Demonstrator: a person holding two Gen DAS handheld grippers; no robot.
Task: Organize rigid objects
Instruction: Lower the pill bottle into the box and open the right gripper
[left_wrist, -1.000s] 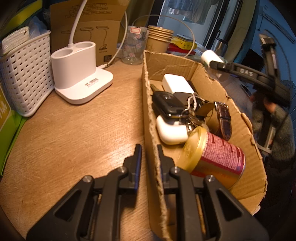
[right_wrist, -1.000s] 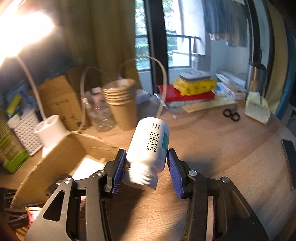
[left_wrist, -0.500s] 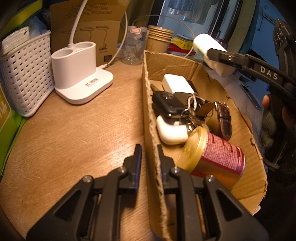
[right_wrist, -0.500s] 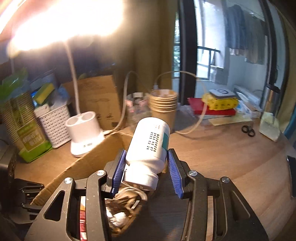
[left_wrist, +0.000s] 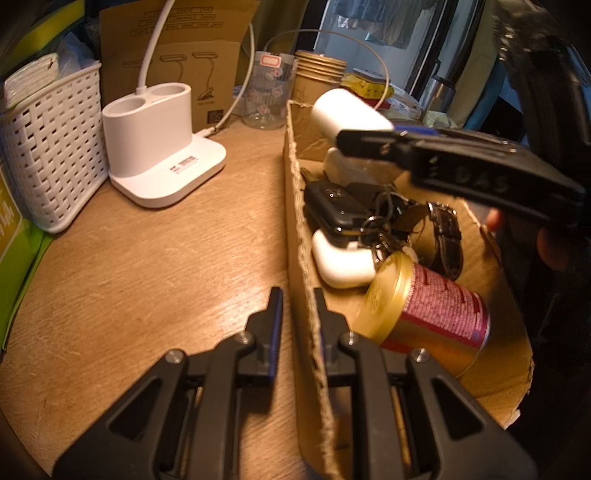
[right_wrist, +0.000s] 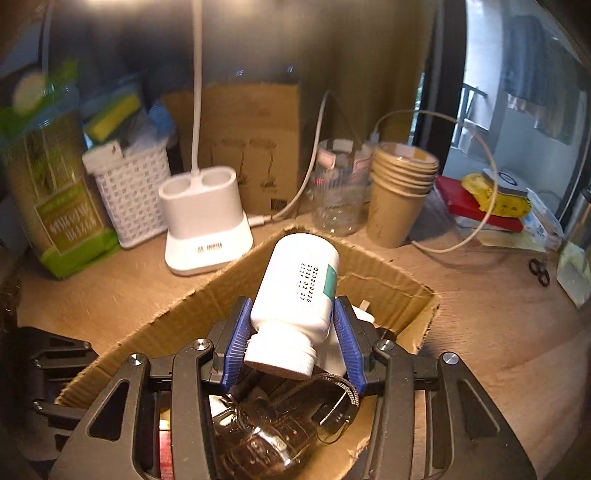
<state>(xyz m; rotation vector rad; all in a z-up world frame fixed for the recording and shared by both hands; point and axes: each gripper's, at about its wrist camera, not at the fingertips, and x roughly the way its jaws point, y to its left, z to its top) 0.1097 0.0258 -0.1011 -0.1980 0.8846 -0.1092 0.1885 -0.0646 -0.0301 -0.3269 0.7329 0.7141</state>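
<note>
My right gripper (right_wrist: 293, 332) is shut on a white pill bottle (right_wrist: 297, 291), held cap-down above the open cardboard box (right_wrist: 373, 266). From the left wrist view the same bottle (left_wrist: 347, 112) hangs over the box's far end. The box (left_wrist: 306, 273) holds a car key with keyring (left_wrist: 340, 208), a white earbud case (left_wrist: 341, 260), a brown-strapped watch (left_wrist: 447, 236), a white charger (left_wrist: 341, 166) and a gold and red can (left_wrist: 428, 314). My left gripper (left_wrist: 297, 299) is shut on the box's left wall.
A white lamp base (left_wrist: 162, 147), a white woven basket (left_wrist: 48, 155), a brown carton (left_wrist: 181, 55), a glass jar (left_wrist: 269, 92) and stacked paper cups (left_wrist: 314, 77) stand behind on the wooden table (left_wrist: 147, 266). Books (right_wrist: 484, 203) and scissors (right_wrist: 539, 271) lie to the right.
My right gripper has carried the pill bottle leftward and down, from above the table to over the box's far end. My left gripper has stayed clamped on the box wall.
</note>
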